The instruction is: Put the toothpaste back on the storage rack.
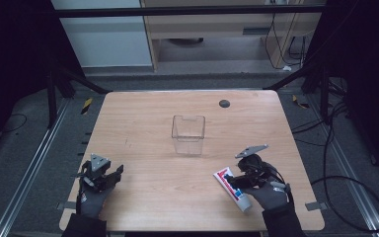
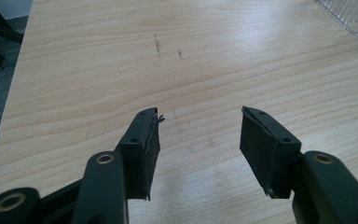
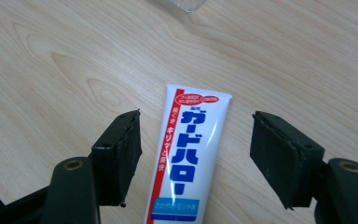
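Toothpaste tube is straddled by the spread right gripper; soft, light, best pinched mid-body

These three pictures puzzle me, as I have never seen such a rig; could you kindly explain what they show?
A person in gloves holds a two-jaw gripper in each hand at a wooden table. The high view looks down from above: left gripper, right gripper. The other two pictures come from cameras riding on each gripper, looking along its black jaws. On the table stand a clear box and, lying flat, a toothpaste tube. The right gripper's open jaws straddle the tube without gripping it; the left gripper is open above bare wood. Nothing is held.
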A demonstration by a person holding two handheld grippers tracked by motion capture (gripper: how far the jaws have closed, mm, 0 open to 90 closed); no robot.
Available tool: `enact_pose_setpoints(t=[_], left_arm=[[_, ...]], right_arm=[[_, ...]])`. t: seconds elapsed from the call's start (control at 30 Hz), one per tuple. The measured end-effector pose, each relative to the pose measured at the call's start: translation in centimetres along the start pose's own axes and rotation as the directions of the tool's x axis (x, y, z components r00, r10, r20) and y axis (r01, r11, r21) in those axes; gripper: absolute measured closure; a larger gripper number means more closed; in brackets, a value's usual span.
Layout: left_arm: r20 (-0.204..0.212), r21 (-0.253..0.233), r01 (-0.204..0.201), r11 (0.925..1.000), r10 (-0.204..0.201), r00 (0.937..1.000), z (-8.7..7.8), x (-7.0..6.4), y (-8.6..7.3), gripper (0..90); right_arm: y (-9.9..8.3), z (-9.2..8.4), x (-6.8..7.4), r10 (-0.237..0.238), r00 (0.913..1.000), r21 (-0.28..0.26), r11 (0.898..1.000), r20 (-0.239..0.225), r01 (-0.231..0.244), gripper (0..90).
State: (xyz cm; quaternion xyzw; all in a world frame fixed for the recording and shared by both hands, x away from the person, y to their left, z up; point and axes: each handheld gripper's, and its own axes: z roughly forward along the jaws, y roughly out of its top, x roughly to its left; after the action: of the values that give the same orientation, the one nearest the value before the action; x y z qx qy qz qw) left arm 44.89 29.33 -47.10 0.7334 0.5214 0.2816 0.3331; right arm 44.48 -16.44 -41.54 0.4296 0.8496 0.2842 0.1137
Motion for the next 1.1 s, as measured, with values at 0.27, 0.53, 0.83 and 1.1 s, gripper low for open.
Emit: enact_pose_setpoints(t=[0.27,0.53,0.83,1.1], left_arm=[[0.002,0.002,-0.002,1.0000,0.002,1.0000,0.0,0.0,0.0,45.9],[0.001,0.003,0.000,1.0000,0.000,1.0000,0.1,0.0,0.0,45.9],[0.003,0.006,-0.004,1.0000,0.004,1.0000,0.1,0.0,0.0,45.8],[0.003,0.008,-0.004,1.0000,0.004,1.0000,0.1,0.0,0.0,45.8]], right_arm=[[1.1,1.3,0.6,-0.012,0.9999,0.047,0.999,-0.005,0.012,32.3],[1.3,2.6,0.3,0.007,0.9998,0.101,0.995,0.016,-0.009,31.7],[0.8,3.9,0.3,0.024,0.9995,0.141,0.990,0.022,-0.027,31.0],[0.5,4.7,0.3,0.027,0.9993,0.165,0.986,0.027,-0.031,31.0]])
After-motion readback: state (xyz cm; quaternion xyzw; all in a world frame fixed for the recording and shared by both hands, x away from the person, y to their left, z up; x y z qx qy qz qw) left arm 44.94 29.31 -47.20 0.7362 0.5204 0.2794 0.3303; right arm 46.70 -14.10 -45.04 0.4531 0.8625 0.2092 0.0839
